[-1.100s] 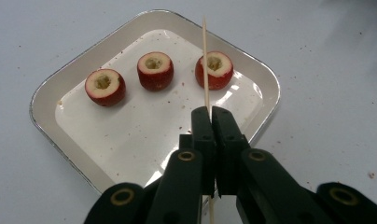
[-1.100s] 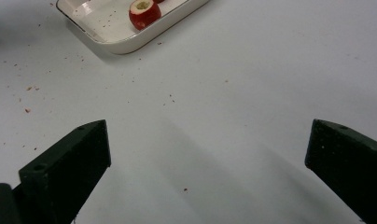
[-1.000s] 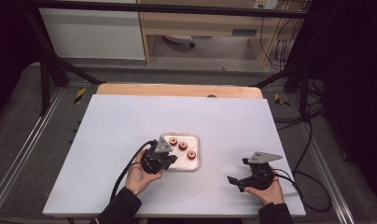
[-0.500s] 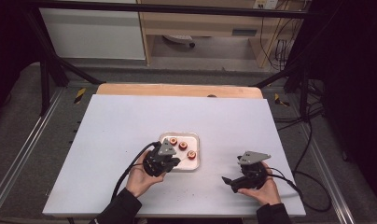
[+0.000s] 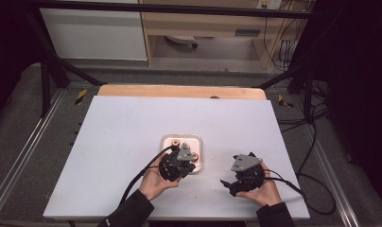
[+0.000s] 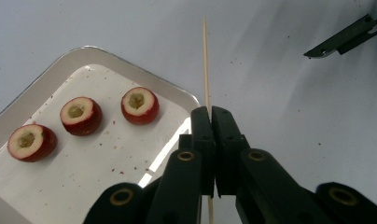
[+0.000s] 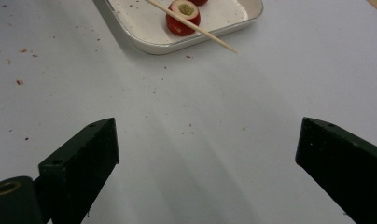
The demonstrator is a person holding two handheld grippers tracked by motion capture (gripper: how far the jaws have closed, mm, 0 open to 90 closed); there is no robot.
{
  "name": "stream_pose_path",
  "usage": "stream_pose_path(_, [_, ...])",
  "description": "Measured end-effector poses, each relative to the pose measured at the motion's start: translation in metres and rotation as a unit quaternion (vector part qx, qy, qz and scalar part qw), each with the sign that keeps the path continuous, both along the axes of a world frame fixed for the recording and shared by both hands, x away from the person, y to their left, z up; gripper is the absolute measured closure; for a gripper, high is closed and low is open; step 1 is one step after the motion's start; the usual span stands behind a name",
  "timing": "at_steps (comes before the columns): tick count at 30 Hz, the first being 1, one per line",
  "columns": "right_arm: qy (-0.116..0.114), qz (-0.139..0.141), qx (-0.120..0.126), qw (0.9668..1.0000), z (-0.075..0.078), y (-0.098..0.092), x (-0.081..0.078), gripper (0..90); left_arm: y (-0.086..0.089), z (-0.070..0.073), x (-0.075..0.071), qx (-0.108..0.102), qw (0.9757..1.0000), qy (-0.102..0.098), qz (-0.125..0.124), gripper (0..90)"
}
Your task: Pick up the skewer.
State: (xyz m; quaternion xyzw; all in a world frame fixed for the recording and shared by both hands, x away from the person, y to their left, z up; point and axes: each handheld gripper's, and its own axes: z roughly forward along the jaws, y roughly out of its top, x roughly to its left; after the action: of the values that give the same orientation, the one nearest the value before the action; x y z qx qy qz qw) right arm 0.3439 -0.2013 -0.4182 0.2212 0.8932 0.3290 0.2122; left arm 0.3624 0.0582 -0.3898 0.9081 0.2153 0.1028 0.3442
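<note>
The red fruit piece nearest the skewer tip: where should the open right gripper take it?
Grip the fruit piece across its rounded red sides, coming from above. Its cored cut face points up and must stay clear for the skewer. It sits in the tray apart from its neighbour, leaving room for the right gripper fingers.
</note>
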Motion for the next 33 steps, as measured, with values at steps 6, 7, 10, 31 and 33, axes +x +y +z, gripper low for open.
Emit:
stream_pose_path(6, [-0.023,0.032,-0.035,0.9986,0.005,0.009,-0.002,9.9,-0.012,0.000,0.000,0.008,0.9999,0.005,-0.014,88.5])
stream_pose_path(7, [-0.023,0.032,-0.035,0.9986,0.005,0.009,-0.002,9.9,-0.014,0.000,-0.001,0.009,0.9998,0.005,-0.016,88.5])
stream_pose_path(10, [-0.034,0.049,-0.053,0.9968,0.007,0.014,-0.004,12.9,-0.020,0.000,0.000,0.013,0.9996,0.008,-0.022,88.5])
stream_pose_path(31, [-0.111,0.180,-0.160,0.9641,0.006,0.025,-0.007,49.9,-0.051,-0.004,-0.006,0.030,0.9974,0.020,-0.062,88.5])
stream_pose_path(33, [-0.118,0.192,-0.171,0.9591,0.004,0.026,-0.008,53.0,-0.052,-0.004,-0.007,0.034,0.9970,0.020,-0.066,88.5])
